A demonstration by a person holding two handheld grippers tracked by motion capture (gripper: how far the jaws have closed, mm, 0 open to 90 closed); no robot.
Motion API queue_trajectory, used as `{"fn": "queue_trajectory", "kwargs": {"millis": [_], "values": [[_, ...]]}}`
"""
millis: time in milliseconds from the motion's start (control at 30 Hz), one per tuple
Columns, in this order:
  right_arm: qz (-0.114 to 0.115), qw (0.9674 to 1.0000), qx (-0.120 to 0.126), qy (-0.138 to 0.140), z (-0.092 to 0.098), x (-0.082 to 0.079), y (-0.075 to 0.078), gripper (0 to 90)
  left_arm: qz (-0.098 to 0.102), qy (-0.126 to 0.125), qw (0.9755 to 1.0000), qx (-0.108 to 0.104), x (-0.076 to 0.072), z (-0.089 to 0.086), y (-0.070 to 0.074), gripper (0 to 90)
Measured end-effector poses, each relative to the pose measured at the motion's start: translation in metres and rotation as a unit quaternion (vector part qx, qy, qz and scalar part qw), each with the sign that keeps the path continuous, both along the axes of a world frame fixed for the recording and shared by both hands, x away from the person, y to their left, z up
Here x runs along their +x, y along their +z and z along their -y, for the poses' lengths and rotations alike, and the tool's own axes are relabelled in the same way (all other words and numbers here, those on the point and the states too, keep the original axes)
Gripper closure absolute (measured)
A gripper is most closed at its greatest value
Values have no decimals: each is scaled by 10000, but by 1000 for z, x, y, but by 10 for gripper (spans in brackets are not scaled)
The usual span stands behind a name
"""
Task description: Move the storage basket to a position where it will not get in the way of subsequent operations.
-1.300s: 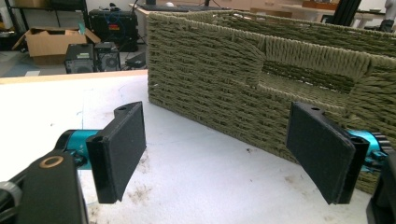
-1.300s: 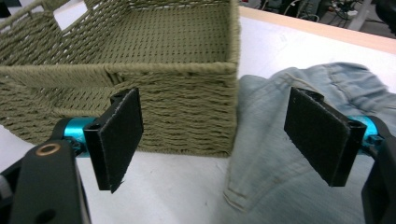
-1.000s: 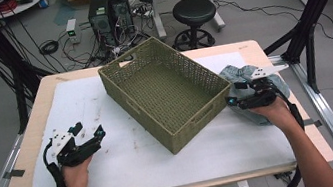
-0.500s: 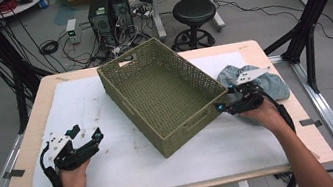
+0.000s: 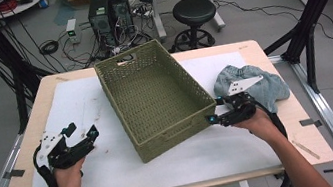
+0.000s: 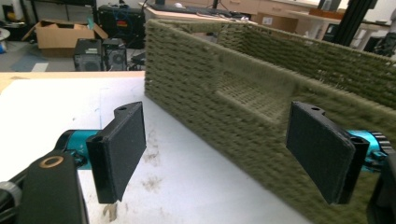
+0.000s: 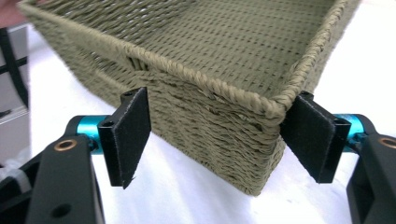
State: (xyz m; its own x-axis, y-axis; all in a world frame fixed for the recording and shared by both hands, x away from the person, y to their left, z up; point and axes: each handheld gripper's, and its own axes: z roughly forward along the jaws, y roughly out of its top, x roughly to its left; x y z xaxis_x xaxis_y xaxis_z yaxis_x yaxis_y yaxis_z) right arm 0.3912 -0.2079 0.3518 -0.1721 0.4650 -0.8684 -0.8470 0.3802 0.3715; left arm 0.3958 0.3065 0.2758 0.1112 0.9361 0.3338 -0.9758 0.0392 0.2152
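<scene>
I am bringing my right gripper [image 5: 214, 111], jaws closing but clear, to the basket [image 5: 155, 98] corner mid-table; the left gripper [image 5: 79, 132] is waiting, released. A corner grip risks slipping.

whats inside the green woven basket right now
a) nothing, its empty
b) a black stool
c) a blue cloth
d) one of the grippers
a: the high view shows only the bare woven bottom of the basket; the blue cloth lies on the table to its right, beyond the right gripper, whose open jaws sit at the basket's near corner.
</scene>
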Motion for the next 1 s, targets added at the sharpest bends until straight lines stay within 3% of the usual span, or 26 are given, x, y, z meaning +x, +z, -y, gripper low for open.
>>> {"fn": "queue_trajectory", "kwargs": {"millis": [233,367,600,1000], "values": [[33,9996,-272,15,-21,0,-8,266,78,23,9999,138,-14,3,1,203],[26,9986,-532,32,-41,-1,-13,266,-23,13,9997,224,-18,5,5,203],[69,9972,-747,46,-61,-1,-19,266,-35,-4,9994,336,-21,7,7,203],[-58,9935,-1121,188,-86,0,-24,266,-198,246,9986,429,-35,7,16,203]]}}
